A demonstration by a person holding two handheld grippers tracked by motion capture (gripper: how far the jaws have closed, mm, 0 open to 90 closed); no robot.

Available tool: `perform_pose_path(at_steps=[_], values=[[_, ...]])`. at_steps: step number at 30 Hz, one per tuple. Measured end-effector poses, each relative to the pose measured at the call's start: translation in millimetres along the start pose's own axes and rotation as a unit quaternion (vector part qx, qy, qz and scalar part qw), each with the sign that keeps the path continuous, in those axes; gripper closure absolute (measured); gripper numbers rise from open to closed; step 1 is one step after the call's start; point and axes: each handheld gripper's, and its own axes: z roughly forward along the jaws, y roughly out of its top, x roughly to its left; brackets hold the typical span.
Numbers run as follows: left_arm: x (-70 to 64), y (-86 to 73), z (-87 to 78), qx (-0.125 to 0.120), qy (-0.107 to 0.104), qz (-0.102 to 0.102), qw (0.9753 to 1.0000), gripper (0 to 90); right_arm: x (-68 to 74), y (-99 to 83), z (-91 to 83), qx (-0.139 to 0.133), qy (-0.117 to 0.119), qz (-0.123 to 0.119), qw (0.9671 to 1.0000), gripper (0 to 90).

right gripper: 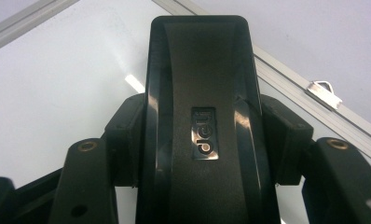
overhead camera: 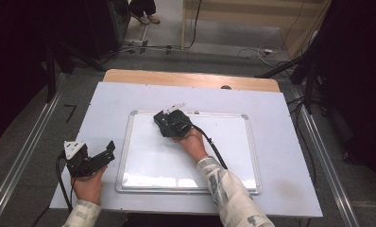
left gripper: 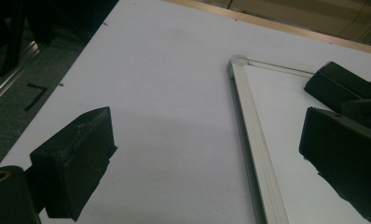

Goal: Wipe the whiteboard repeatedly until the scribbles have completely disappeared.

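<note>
Two grippers are held over a table point(overhead camera: 290, 156) covered with a pale sheet. A whiteboard point(overhead camera: 153, 161) with a silver frame is laid flat in the middle of it.

The right gripper point(overhead camera: 169, 124) is held over the top part of the whiteboard, close to its far edge. In the right gripper view, its two black jaws are seen pressed tight on both sides of a black eraser point(right gripper: 200, 116). The eraser is long and shiny, with a small silver label on its back. It is pointed toward the frame of the whiteboard, where a little metal hanger point(right gripper: 324, 89) is fixed. Whether the eraser is touching the board cannot be told.

The left gripper point(overhead camera: 101, 156) is held off to the left of the whiteboard, above the pale sheet, near the front of the table. Its jaws are spread wide apart and nothing is held between them. In the left gripper view, the top left corner of the whiteboard frame point(left gripper: 237, 63) is seen between the two jaws, with the right gripper point(left gripper: 344, 86) farther off.
</note>
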Motion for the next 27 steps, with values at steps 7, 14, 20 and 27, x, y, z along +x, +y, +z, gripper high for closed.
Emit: perform_pose_path(at_steps=[7,14,20,27], values=[[-0.8,-0.7,0.9,0.001,0.0,0.003,1.0,3.7,-12.7,-13.8,-11.2,-0.002,-0.003,0.004,1.0,39.0],[-1.7,-0.8,0.8,0.002,0.001,0.004,1.0,3.7,-29.2,-30.1,-25.3,0.0,-0.011,0.014,0.9998,39.0],[-2.0,-1.0,0.9,0.002,0.001,0.004,1.0,3.7,-44.4,-43.7,-36.9,0.0,-0.021,0.024,0.9995,39.0],[-2.0,-1.2,1.1,0.003,0.002,0.005,1.0,3.7,-58.6,-55.2,-46.6,0.0,-0.031,0.039,0.9988,39.0]])
